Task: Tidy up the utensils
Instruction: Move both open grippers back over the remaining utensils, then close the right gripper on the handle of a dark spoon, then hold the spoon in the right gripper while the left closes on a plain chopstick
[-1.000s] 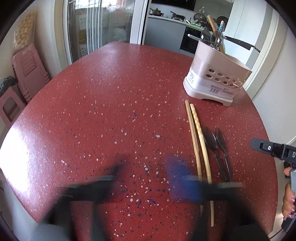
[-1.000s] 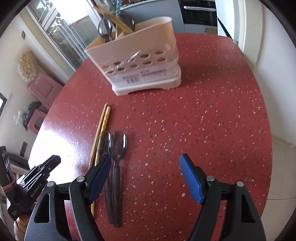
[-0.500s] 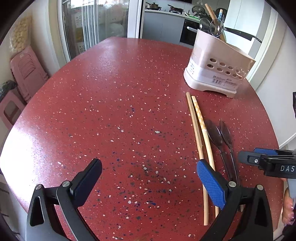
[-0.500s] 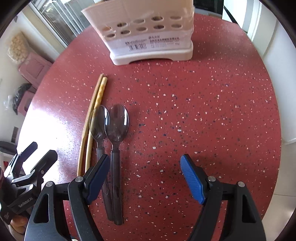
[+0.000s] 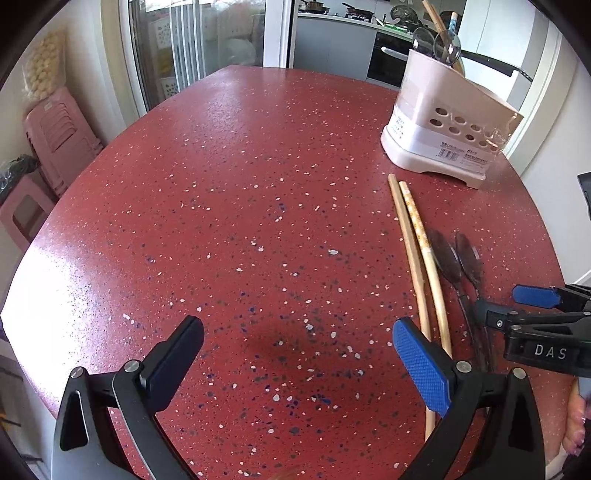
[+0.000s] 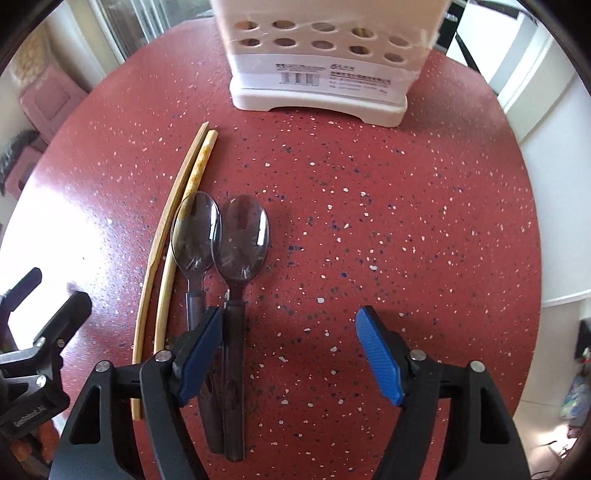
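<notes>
— Hovering above two dark spoons (image 6: 221,236) is the right gripper (image 6: 291,350), jaws narrowing, gripping nothing.
— The left gripper (image 5: 295,354) is gaping beside the chopsticks (image 5: 417,251), holder (image 5: 447,122) beyond.

Home kitchen/dining area: oven (image 5: 386,61), pans on counter (image 5: 332,11), speckled red table (image 5: 240,206).

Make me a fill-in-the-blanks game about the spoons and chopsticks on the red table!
1. Beside the pair of wooden chopsticks lie ____ dark-handled metal spoons.
2. The speckled table is coloured ____.
3. The pale plastic utensil holder has round ____ in its side.
4. The right gripper has its jaws ____, with nothing pinched.

Missing words: two; red; holes; open
</notes>
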{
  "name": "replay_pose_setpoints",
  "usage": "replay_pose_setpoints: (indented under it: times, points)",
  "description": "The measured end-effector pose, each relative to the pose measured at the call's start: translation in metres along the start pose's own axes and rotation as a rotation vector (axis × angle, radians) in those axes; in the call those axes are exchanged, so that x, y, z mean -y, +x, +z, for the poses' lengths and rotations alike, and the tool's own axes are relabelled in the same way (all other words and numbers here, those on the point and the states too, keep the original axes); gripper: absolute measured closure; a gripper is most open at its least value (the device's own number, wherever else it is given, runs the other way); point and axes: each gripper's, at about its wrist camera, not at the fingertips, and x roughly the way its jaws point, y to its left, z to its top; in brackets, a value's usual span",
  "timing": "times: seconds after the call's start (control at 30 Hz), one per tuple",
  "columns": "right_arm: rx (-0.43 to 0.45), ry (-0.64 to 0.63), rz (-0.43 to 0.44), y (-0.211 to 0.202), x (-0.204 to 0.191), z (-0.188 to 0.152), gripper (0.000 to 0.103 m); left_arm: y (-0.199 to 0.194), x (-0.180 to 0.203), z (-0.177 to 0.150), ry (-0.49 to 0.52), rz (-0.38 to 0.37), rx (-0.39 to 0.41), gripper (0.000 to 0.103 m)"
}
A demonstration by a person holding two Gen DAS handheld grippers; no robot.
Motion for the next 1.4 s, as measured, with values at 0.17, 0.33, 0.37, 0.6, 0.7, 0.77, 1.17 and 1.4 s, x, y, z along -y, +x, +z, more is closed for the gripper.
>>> replay_pose_setpoints:
  times: [0.17, 0.33, 0.37, 0.6, 0.7, 0.77, 1.17, 1.4]
  points:
    - [0.004, 0.002, 0.007, -0.002, -0.008, 0.003, 0.050, 0.003, 0.002, 0.002, -0.002, -0.016, -0.019, 0.000]
    - [0.000, 0.028, 0.023, -0.004, -0.004, 0.007, 0.066, 0.007, 0.009, 0.007, 0.013, -0.038, -0.034, 0.000]
    - [0.001, 0.022, 0.015, -0.004, -0.005, 0.007, 0.068, 0.008, 0.010, 0.008, 0.016, -0.043, -0.040, 0.000]
    - [0.005, 0.019, 0.021, -0.004, -0.008, 0.008, 0.089, 0.014, 0.026, 0.012, 0.074, -0.010, -0.056, 0.000]
    - [0.008, 0.033, 0.066, -0.005, 0.009, 0.005, 0.090, 0.017, 0.032, 0.014, 0.098, -0.012, -0.070, 0.000]
    - [0.014, 0.044, 0.094, -0.005, 0.015, 0.004, 0.090, 0.020, 0.036, 0.017, 0.110, -0.022, -0.079, 0.000]
    - [0.060, 0.105, 0.245, -0.019, 0.053, -0.010, 0.090, 0.038, 0.051, 0.027, 0.139, -0.032, -0.120, 0.000]
    - [0.081, 0.135, 0.308, -0.026, 0.092, -0.018, 0.090, 0.046, 0.058, 0.037, 0.151, -0.011, -0.124, 0.000]
